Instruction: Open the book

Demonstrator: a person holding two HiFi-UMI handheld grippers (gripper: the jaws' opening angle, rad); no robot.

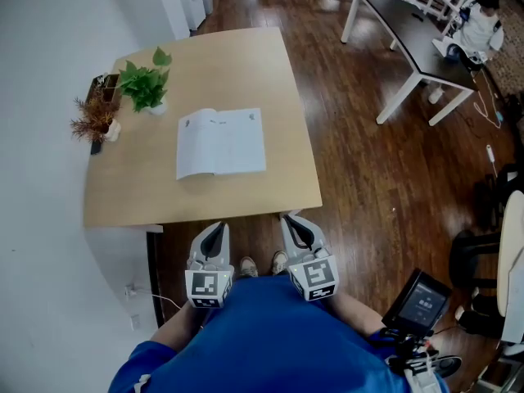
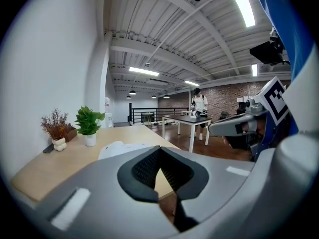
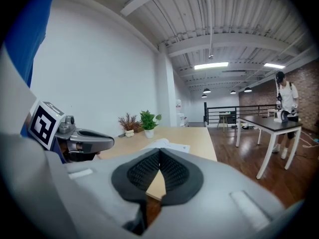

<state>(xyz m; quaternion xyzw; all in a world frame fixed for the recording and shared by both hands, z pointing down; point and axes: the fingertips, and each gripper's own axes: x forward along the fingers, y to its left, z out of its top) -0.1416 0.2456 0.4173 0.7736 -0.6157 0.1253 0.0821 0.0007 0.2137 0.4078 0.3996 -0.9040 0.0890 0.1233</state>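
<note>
Firstly, head view. Wooden table (image 1: 246,64): book (image 1: 221,143) near the table's middle, white pages up, a fold down its centre. Green plant (image 1: 146,84) and dried plant (image 1: 97,121) at the table's far left corner, well apart from the book. Left gripper (image 1: 215,229) and right gripper (image 1: 293,222) side by side just off the table's near edge, over the floor, touching nothing. Dark desk (image 1: 409,31) with a person (image 1: 479,27), well beyond the table's right side.

Next, left gripper view. Left gripper (image 2: 160,151): jaws clenched tip to tip, nothing between them. Past it, the book (image 2: 117,148) on the table (image 2: 60,163), clear of the jaws; green plant (image 2: 88,123) at the table's far left; right gripper (image 2: 234,126) off the table's right.

Lastly, right gripper view. Right gripper (image 3: 159,153): jaws pressed together, empty. Book (image 3: 167,144) on the table (image 3: 199,138) ahead, nothing in between.
</note>
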